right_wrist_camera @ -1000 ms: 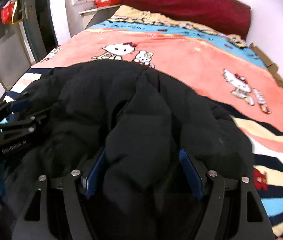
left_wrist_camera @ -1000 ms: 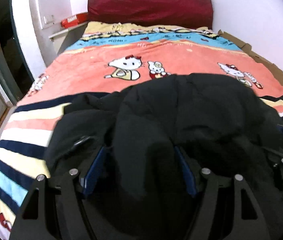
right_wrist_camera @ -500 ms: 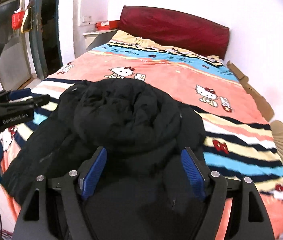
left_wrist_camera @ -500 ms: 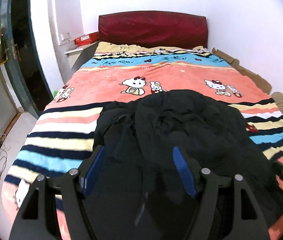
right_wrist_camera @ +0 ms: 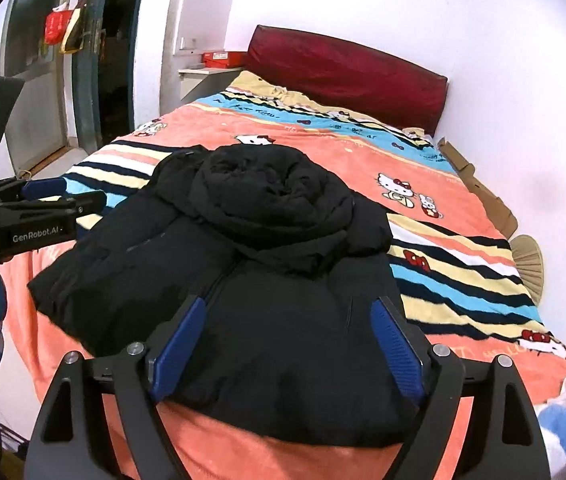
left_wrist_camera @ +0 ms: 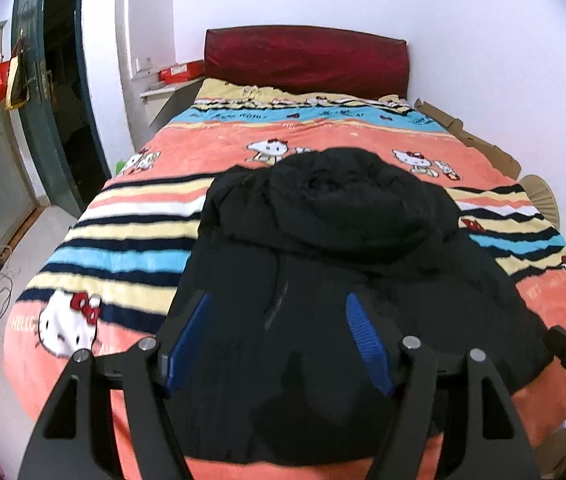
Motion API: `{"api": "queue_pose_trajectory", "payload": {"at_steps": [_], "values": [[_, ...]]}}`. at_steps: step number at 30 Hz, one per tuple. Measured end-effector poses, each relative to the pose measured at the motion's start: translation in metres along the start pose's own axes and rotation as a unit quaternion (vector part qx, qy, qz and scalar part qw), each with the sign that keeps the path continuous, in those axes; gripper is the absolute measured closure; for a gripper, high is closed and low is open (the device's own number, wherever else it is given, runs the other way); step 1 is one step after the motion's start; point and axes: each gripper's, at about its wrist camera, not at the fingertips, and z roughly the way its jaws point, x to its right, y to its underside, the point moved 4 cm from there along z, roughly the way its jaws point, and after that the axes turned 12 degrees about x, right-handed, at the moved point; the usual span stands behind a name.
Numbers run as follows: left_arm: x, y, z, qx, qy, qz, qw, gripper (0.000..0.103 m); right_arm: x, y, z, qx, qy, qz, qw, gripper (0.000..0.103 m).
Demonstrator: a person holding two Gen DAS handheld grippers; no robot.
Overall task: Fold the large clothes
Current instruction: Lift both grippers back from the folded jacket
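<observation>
A black padded hooded jacket (left_wrist_camera: 343, 264) lies folded in a bundle on the near end of the bed, hood bunched at its far end; it also shows in the right wrist view (right_wrist_camera: 267, 264). My left gripper (left_wrist_camera: 279, 336) is open and empty, held above the jacket's near edge. My right gripper (right_wrist_camera: 287, 336) is open and empty, also above the near edge. The left gripper's body (right_wrist_camera: 31, 216) shows at the left of the right wrist view.
The bed has a Hello Kitty striped blanket (left_wrist_camera: 131, 240) and a dark red headboard (left_wrist_camera: 307, 60). A doorway (left_wrist_camera: 55, 92) and floor lie to the left. A white wall (left_wrist_camera: 503, 80) and cardboard (left_wrist_camera: 479, 144) run along the right side.
Both grippers have let go of the jacket and pulled back and up toward the foot of the bed. The jacket now lies still on the blanket.
</observation>
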Motion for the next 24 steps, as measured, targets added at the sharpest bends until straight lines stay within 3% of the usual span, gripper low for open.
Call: {"api": "queue_pose_trajectory", "payload": {"at_steps": [12, 24], "values": [[-0.024, 0.039, -0.038, -0.010, -0.015, -0.025, 0.9995, 0.035, -0.014, 0.026, -0.036, 0.022, 0.027, -0.030, 0.999, 0.015], [-0.046, 0.049, -0.022, -0.019, -0.038, -0.048, 0.9979, 0.035, -0.017, 0.026, -0.036, 0.032, 0.025, -0.045, 0.998, 0.013]]}}
